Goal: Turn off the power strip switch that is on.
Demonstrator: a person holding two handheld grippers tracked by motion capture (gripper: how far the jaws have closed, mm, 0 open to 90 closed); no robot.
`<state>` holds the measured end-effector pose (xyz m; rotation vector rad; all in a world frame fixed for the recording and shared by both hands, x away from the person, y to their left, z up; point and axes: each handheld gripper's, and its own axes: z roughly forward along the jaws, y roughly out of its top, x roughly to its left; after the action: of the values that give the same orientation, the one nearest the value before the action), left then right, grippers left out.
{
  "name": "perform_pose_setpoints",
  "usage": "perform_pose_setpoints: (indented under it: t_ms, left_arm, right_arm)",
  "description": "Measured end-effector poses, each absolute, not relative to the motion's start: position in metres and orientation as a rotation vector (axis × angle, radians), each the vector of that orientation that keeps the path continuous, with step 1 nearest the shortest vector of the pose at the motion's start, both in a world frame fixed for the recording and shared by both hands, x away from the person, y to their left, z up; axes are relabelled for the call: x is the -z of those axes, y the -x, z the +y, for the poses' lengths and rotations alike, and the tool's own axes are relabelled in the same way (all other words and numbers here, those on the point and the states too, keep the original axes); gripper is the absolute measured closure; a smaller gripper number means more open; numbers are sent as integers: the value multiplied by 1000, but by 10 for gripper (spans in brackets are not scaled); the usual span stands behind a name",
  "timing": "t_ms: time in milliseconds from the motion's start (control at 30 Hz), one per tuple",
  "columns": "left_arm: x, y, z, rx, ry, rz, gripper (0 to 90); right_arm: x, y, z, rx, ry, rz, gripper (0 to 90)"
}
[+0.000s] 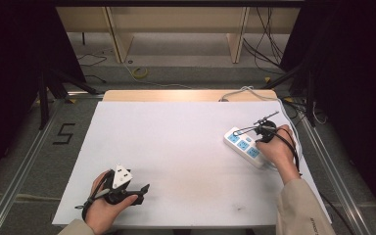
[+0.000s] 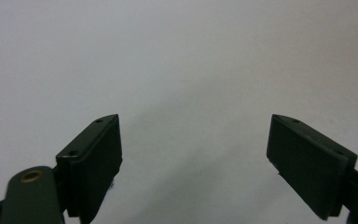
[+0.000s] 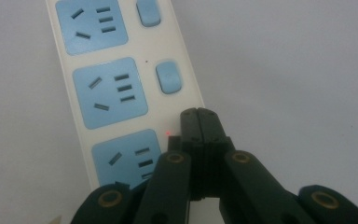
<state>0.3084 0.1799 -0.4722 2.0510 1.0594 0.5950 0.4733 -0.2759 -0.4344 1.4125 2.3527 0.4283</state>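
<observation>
The power strip (image 1: 245,146) lies at the right side of the white tabletop (image 1: 176,161), its long axis running diagonally from far-left to near-right, with 3 blue sockets in a row. The right tongs (image 3: 198,115), pressed together on nothing, rest their tips at the switch position beside the nearest socket (image 3: 127,161), where a red light glows. The left tongs (image 2: 193,158) stand apart, well away over bare tabletop, so the right hand (image 1: 280,147) is the nearer.

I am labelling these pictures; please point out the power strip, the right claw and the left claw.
power strip (image 3: 107,93): right gripper view, middle blue socket.
right claw (image 3: 200,122): right gripper view, closed tips.
left claw (image 2: 193,154): left gripper view, gap midway between open tips.
</observation>
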Motion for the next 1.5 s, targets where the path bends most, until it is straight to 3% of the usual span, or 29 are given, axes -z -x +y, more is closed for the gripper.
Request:
perform_pose_setpoints:
  t_ms: [1500]
  left_arm:
    - [472, -308, 180, -593, -2052, 1062, 177]
  right_arm:
    - [436, -470, -276, -458, -1441, 2339, 900]
